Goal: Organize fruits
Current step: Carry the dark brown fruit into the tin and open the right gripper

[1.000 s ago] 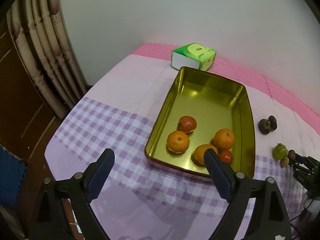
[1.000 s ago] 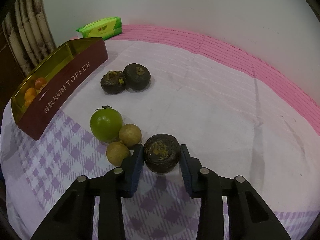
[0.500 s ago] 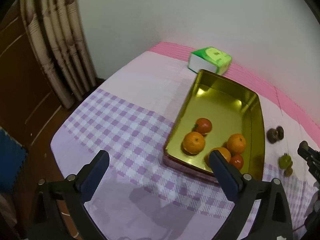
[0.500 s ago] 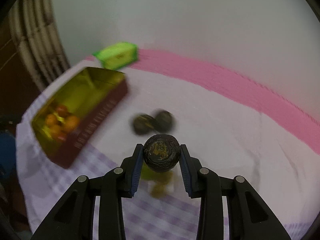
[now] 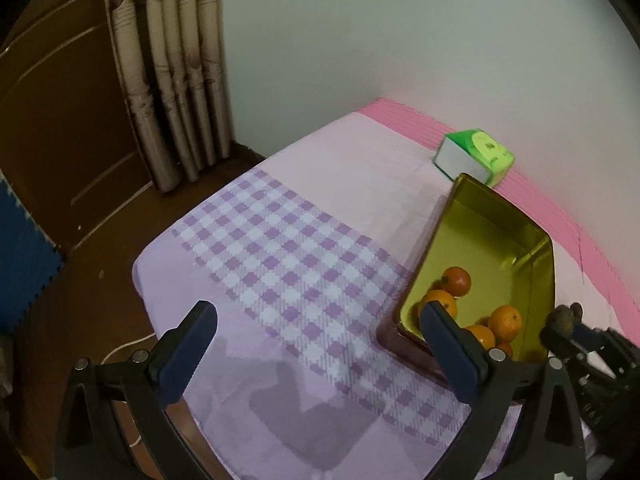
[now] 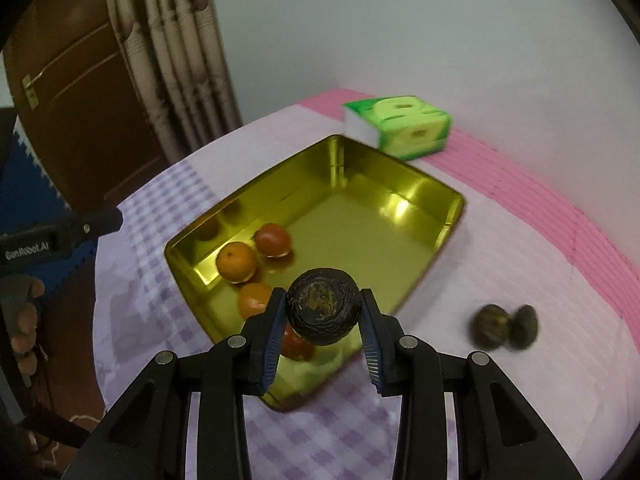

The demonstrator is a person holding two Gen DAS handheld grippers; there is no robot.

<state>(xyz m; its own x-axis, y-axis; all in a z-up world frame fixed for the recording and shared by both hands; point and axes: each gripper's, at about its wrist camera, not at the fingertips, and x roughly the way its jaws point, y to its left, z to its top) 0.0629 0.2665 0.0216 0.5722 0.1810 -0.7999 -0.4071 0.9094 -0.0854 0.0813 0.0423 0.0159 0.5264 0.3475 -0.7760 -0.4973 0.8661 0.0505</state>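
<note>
At the bottom centre of the right wrist view, the right gripper (image 6: 323, 332) has its jaws closed snugly on a dark round fruit (image 6: 322, 307), one blue pad pressed to each side. The fruit is almost black, wrinkled and matte, with a brownish rough patch on the face turned to the camera. It hangs just over the near corner of the gold tin (image 6: 448, 220), not yet inside it.

In the left wrist view, the left gripper (image 5: 320, 354) fills the lower frame with its jaws spread wide and nothing between them, poised over the purple checked cloth (image 5: 288, 264).

The sorting looks partly done. Several oranges (image 6: 236, 261) and a redder fruit (image 6: 273, 239) already lie in the near end of the tin, while its far half, toward the upper middle of the frame, is bare metal. Two more dark fruits (image 6: 505, 326), blurred, sit touching each other on the cloth at the right edge, outside the tin, so they seem still to be collected. Beyond the tin, a green tissue pack (image 6: 400, 128) rests near the pink border.
</note>
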